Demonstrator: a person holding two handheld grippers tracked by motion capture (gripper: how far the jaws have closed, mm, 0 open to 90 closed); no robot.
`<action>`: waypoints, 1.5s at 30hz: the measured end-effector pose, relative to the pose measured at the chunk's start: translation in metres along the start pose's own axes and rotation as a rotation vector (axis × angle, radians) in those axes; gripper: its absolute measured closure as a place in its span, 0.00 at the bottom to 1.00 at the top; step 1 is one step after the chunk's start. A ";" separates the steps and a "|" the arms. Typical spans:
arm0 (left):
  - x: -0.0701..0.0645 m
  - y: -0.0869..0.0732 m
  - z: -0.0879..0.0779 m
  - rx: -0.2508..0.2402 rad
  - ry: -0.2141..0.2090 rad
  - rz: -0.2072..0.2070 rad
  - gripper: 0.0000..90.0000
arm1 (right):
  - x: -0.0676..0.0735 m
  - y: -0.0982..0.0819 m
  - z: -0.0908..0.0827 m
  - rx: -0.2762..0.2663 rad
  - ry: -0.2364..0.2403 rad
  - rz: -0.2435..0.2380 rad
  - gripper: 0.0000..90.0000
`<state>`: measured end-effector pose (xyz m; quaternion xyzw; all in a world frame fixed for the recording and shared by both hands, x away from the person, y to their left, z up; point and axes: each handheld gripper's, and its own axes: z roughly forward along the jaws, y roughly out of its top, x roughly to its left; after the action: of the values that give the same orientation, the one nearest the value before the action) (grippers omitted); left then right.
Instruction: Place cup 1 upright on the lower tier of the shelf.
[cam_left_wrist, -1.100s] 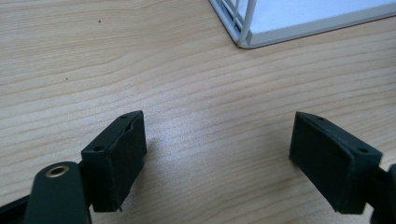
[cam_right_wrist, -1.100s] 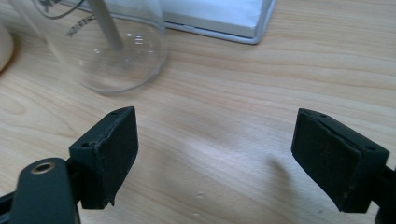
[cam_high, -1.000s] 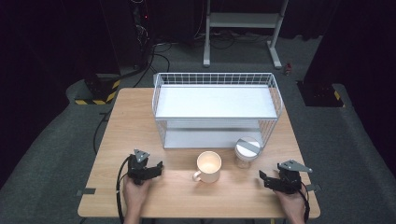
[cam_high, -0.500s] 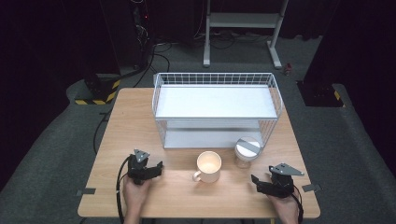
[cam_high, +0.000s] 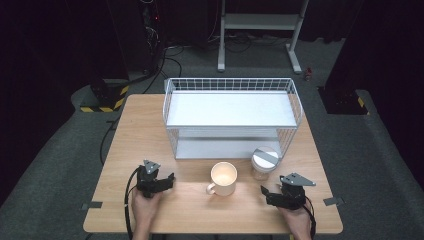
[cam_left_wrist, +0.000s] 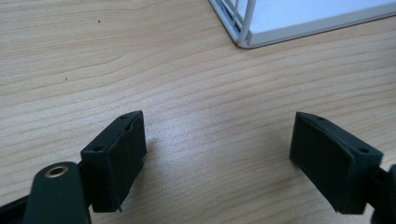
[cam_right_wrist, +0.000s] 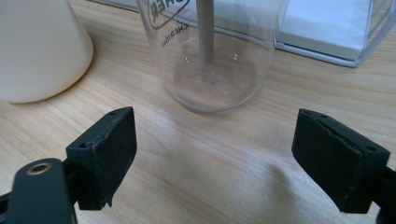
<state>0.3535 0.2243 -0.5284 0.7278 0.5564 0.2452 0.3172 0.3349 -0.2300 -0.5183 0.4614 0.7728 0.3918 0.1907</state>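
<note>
Right gripper (cam_high: 264, 192) shifted leftward along near edge since earlier frame; left gripper (cam_high: 170, 180) unmoved. Both spread wide, empty, low over pale wood-grain surface (cam_high: 150, 130). Clear glass jar (cam_right_wrist: 212, 56), grey-lidded, just beyond right jaws, beside cream mug (cam_high: 223, 178), before white wire rack (cam_high: 230, 107). Printed lettering on jar legible from right gripper view.

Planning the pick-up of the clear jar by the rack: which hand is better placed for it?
Right, probably. The right tongs stand open with the clear jar straight ahead, close by. The left tongs face bare table and the rack corner, with the mug between them and the jar.
</note>
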 end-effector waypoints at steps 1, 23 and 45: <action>0.000 0.000 0.000 -0.001 0.000 0.000 0.21 | 0.000 0.001 0.001 -0.001 0.001 -0.011 0.15; 0.000 0.000 0.000 0.000 0.000 0.001 0.21 | -0.002 0.027 0.016 -0.031 -0.030 -0.020 0.14; 0.000 0.000 0.000 0.000 0.000 0.000 0.21 | 0.002 0.040 0.030 -0.054 -0.019 -0.045 0.19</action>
<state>0.3535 0.2243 -0.5284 0.7279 0.5561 0.2452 0.3174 0.3757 -0.2045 -0.5052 0.4423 0.7704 0.4035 0.2192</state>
